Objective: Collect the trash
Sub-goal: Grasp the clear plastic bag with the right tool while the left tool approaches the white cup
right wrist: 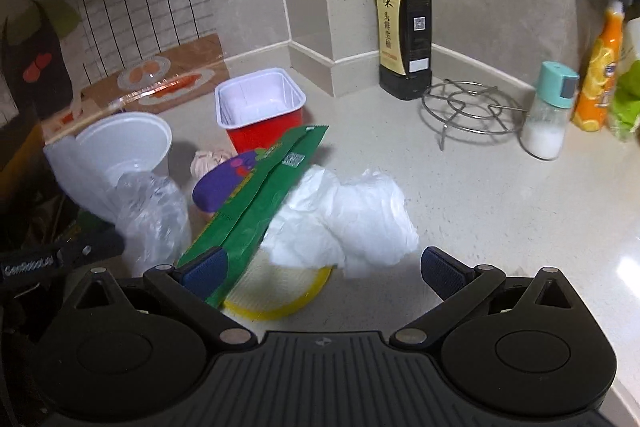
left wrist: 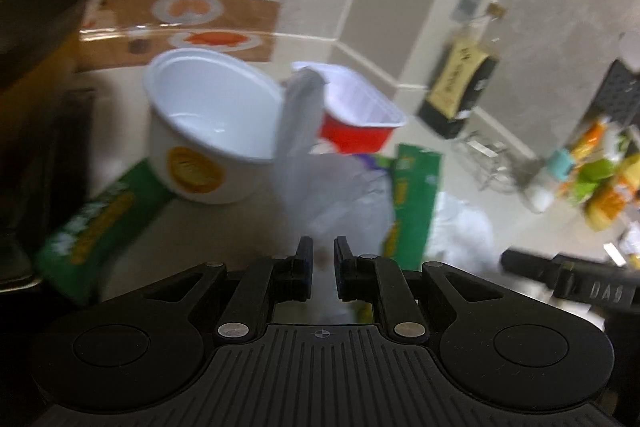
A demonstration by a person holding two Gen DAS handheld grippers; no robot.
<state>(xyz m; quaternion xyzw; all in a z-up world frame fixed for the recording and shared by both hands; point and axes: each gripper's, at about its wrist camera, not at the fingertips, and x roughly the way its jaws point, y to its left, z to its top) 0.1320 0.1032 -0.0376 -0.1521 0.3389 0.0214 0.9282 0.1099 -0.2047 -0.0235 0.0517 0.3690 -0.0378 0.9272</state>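
My left gripper [left wrist: 322, 247] is shut on a clear plastic bag [left wrist: 300, 147], which hangs in front of a white paper cup [left wrist: 208, 115] with a yellow label. Behind the cup is a red tub [left wrist: 360, 119] with a white inside. A green wrapper [left wrist: 412, 195] lies to the right and a second green wrapper [left wrist: 100, 223] to the left. My right gripper [right wrist: 324, 265] is open over the worktop. Between its jaws lie the green wrapper [right wrist: 264, 195], crumpled white paper [right wrist: 352, 219] and a yellow-rimmed lid [right wrist: 280, 295]. The bag [right wrist: 152, 211], cup [right wrist: 124, 143] and tub [right wrist: 260, 107] lie to the left.
A soy sauce bottle [right wrist: 404, 19] stands in the wall corner, with a wire trivet [right wrist: 468, 107], a salt shaker [right wrist: 548, 115] and an orange bottle [right wrist: 600, 67] to its right. A dark pan [left wrist: 36, 11] sits at the far left. A pinkish crumpled wad [right wrist: 210, 161] lies beside the tub.
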